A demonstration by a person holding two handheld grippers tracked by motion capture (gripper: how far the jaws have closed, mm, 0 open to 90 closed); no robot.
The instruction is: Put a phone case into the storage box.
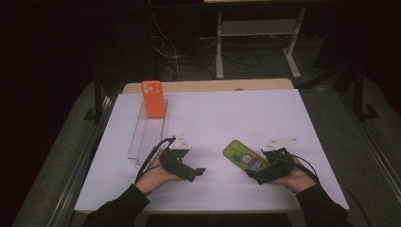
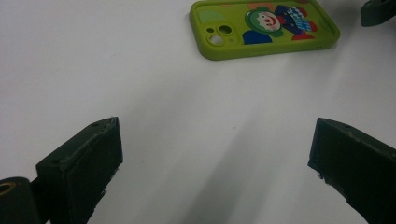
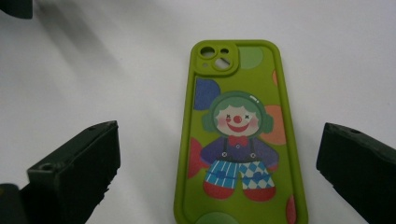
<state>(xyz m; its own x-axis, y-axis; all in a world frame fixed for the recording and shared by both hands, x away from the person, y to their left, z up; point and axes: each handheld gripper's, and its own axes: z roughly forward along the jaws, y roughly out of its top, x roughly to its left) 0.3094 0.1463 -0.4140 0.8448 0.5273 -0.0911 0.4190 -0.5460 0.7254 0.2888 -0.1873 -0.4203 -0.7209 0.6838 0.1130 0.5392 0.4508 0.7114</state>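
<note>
White and bare for the most part, the worktop point(image 1: 208, 118) carries a clear slotted rack point(image 1: 147, 135) at the far left with an orange phone case point(image 1: 153, 98) standing upright in its far end, and a green phone case point(image 1: 246, 158) with a clown print lying flat, camera cutout away from you, at the near right. Your right tool point(image 1: 255, 174) sits at the near end of that green case with its jaws spread wide; in the right gripper view the case lies between them and neither pad touches it. Your left tool point(image 1: 195, 172) rests on the worktop well to the left of the case, jaws likewise spread and holding nothing. By the look of it, you are between grips on the green case, with the rack as its likely destination. The next move calls for closing the right tool squarely across the case's long edges, lifting it clear, then turning it upright to drop into a free slot nearer than the orange one.
</note>
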